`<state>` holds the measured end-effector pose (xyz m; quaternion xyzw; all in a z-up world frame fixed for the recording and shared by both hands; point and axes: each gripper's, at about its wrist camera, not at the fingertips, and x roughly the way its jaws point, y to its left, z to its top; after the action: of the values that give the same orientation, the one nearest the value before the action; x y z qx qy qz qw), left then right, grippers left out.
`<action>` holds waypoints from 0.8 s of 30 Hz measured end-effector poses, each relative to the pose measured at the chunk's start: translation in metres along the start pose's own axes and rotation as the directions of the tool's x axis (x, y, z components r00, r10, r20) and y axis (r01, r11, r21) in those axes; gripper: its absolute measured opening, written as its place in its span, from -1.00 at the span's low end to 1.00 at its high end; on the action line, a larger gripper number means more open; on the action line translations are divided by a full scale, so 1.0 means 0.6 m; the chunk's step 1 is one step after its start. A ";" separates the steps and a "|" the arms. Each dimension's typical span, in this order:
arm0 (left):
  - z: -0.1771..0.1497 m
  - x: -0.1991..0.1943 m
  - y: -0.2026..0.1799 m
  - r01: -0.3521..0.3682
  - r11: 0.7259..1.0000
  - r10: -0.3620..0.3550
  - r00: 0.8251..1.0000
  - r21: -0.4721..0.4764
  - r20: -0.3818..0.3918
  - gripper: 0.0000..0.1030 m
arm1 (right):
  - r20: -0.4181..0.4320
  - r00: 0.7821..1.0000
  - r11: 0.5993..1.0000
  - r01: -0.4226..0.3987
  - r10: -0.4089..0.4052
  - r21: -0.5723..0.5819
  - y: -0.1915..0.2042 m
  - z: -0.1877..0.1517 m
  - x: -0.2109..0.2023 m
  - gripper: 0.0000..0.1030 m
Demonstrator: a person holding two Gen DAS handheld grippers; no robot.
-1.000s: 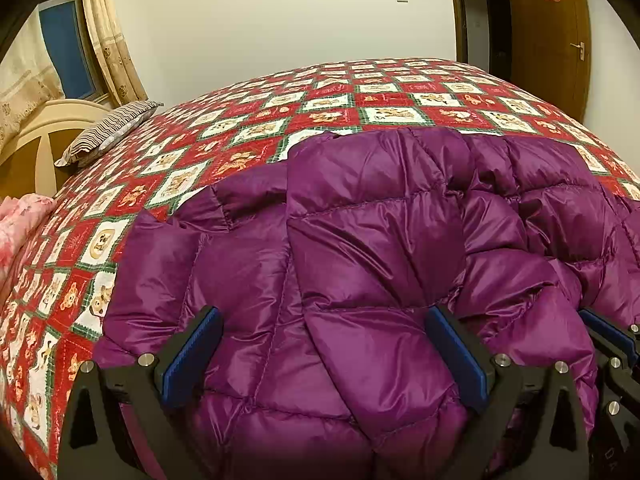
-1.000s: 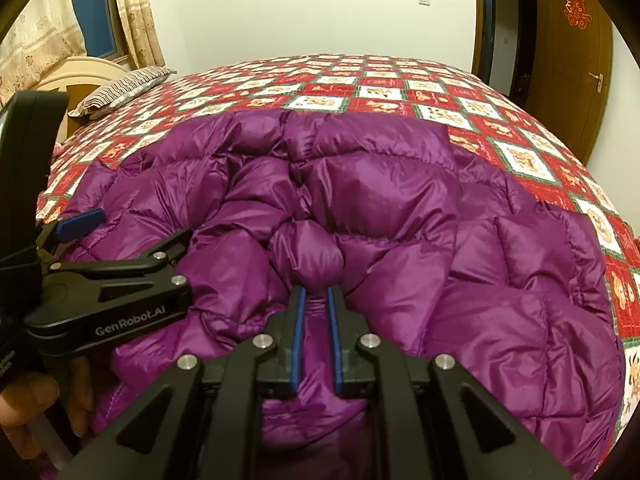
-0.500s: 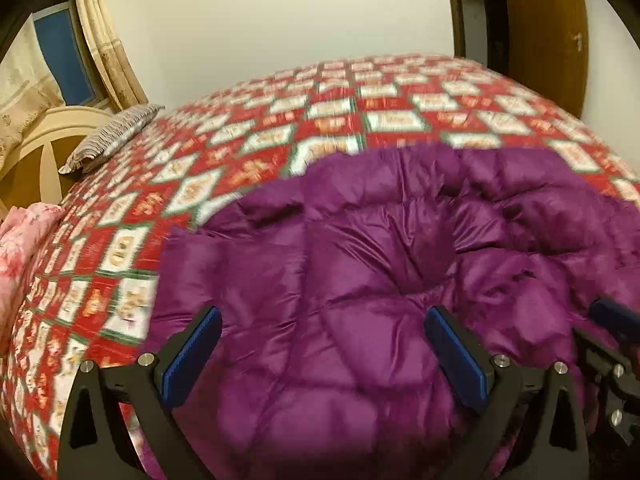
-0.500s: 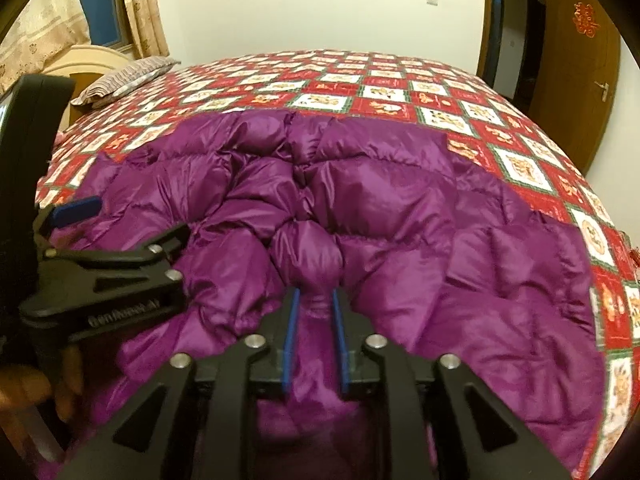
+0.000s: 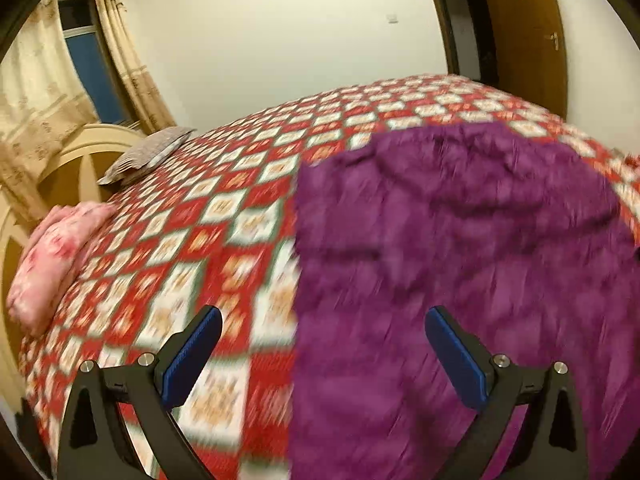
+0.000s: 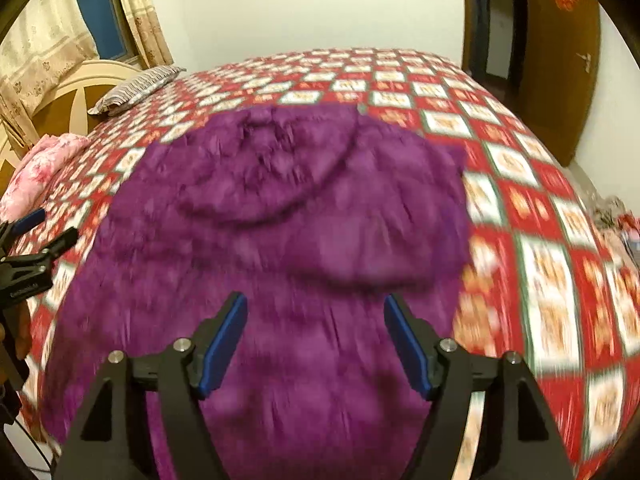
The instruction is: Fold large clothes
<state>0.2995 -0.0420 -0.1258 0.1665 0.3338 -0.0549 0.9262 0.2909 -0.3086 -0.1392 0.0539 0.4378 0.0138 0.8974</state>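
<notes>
Nearest us, our right gripper (image 6: 314,344) is opening, jaws wide w/ nothing pinched; purple down jacket (image 6: 280,240) lies below, filling frame centre. Our left gripper (image 5: 322,354) gapes wide, empty, over the jacket's left edge. Jacket sits on the red checked bedspread (image 6: 540,208). Farther, upper left: pink bedding (image 5: 52,256), striped pillow (image 5: 148,156), curtains (image 5: 132,64). Door (image 6: 560,60) upper right.

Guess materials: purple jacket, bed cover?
Jacket: likely thin synthetic shell with puffy fill, going by its bulging, rounded mounds; blur hides any sheen. Bed cover: looks like matte printed woven cloth, flat red, white and green check, no gloss.
</notes>
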 end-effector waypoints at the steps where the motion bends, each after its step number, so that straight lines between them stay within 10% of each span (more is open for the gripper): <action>1: -0.023 -0.007 0.008 -0.014 1.000 0.014 1.000 -0.006 -0.015 0.98 | -0.011 1.000 1.000 0.010 -0.010 0.007 -0.004 -0.021 -0.007 0.43; 18: -0.206 -0.065 0.032 0.079 0.985 -0.099 0.988 -0.155 -0.123 0.97 | -0.046 0.998 0.990 0.048 -0.042 0.133 0.001 -0.244 -0.088 0.39; 21: -0.217 -0.072 0.031 0.143 0.976 -0.162 0.980 -0.164 -0.112 0.21 | -0.043 0.998 0.990 0.052 -0.047 0.131 0.007 -0.262 -0.095 0.14; 24: -0.227 -0.083 0.037 0.238 0.951 -0.257 0.963 -0.200 -0.076 -0.55 | -0.038 0.999 0.990 0.026 -0.021 0.142 0.007 -0.275 -0.102 -0.58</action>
<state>0.1840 0.0251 -0.1861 0.0374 0.4022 -0.1302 0.9055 0.1235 -0.2950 -0.1915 0.1123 0.4544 -0.0270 0.8833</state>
